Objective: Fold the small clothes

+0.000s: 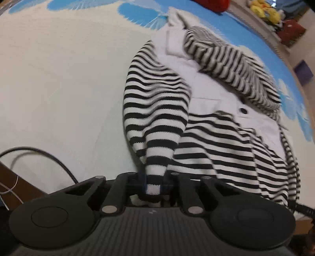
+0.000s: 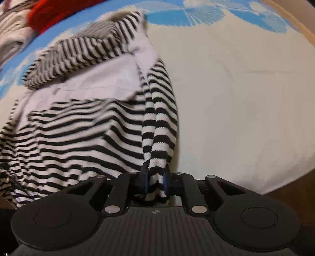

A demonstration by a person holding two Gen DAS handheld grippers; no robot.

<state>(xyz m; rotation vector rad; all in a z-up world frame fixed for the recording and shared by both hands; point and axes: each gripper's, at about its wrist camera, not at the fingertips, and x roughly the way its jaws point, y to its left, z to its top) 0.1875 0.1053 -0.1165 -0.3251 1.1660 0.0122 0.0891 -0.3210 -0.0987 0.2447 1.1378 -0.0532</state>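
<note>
Under me spreads the cream bedspread (image 1: 59, 88) with its blue fan-shaped prints along the far edge, and most of its near middle is taken up by the striped garment (image 1: 216, 153), a black-and-white knit with a plain white panel (image 1: 212, 86) and one dark button (image 1: 243, 110) on it. The garment lies spread out but rumpled; a striped part is bunched over its far end. From my left wrist view it fills the right half of the spread; from my right wrist view, the left half.

My left gripper (image 1: 153, 185) is clenched on the garment's left edge, where the striped cloth gathers into a narrow tuck that runs up between the blue pads. My right gripper (image 2: 156, 181) is likewise clamped on the right edge, a doubled strip of stripes pinched between its fingers.

Far beyond the spread sits something red (image 2: 57, 13), blurred. A dark cable (image 1: 45, 155) loops over the near left of the bedspread, and yellow soft toys (image 1: 263, 9) sit at the far right.
</note>
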